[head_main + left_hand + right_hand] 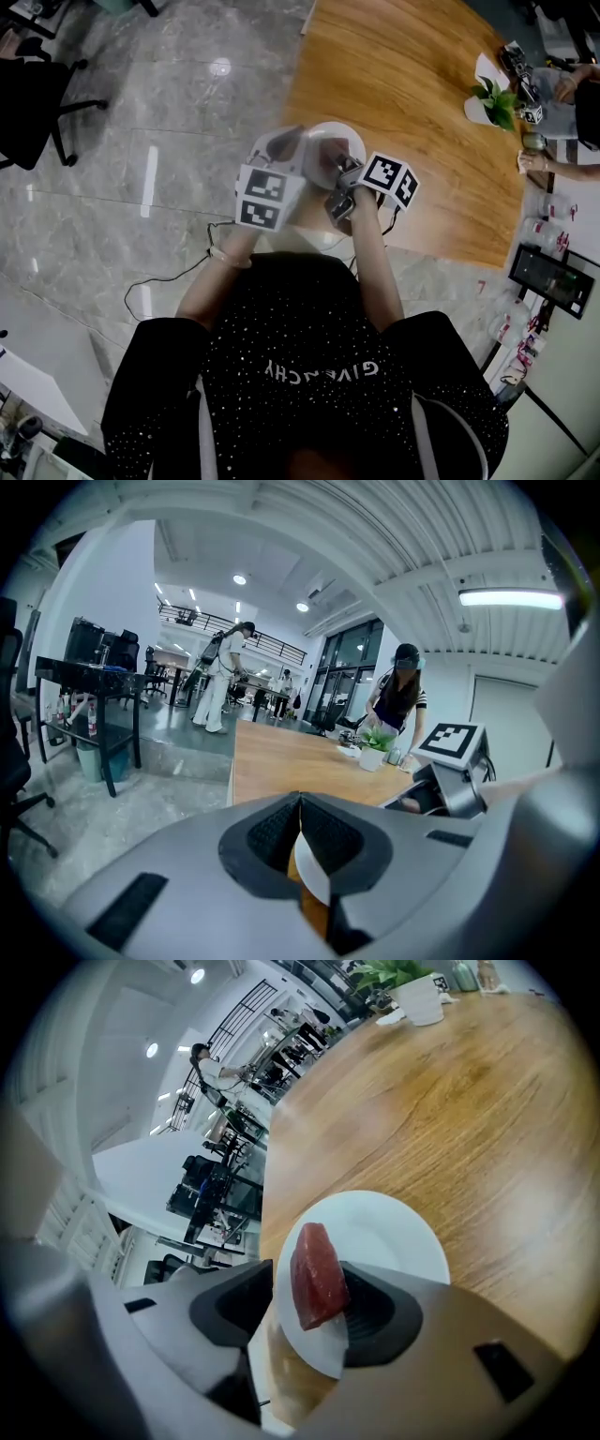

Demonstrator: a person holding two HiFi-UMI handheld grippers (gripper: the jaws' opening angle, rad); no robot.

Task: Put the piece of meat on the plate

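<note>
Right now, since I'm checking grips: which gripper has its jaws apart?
The right gripper: its jaws stand apart around the piece of meat over the plate, while the left gripper is clamped shut on the plate's rim.

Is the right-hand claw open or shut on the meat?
Open: the right gripper shows a gap between one pad and the meat.

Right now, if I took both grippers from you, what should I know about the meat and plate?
Left gripper: shut on the rim of the round white plate, at the wooden table's edge.
Right gripper: open, with the red chunk of meat between its jaws, touching only one.
Done: meat seems to rest on the plate.
Left: draw the right gripper away without toppling it.
</note>
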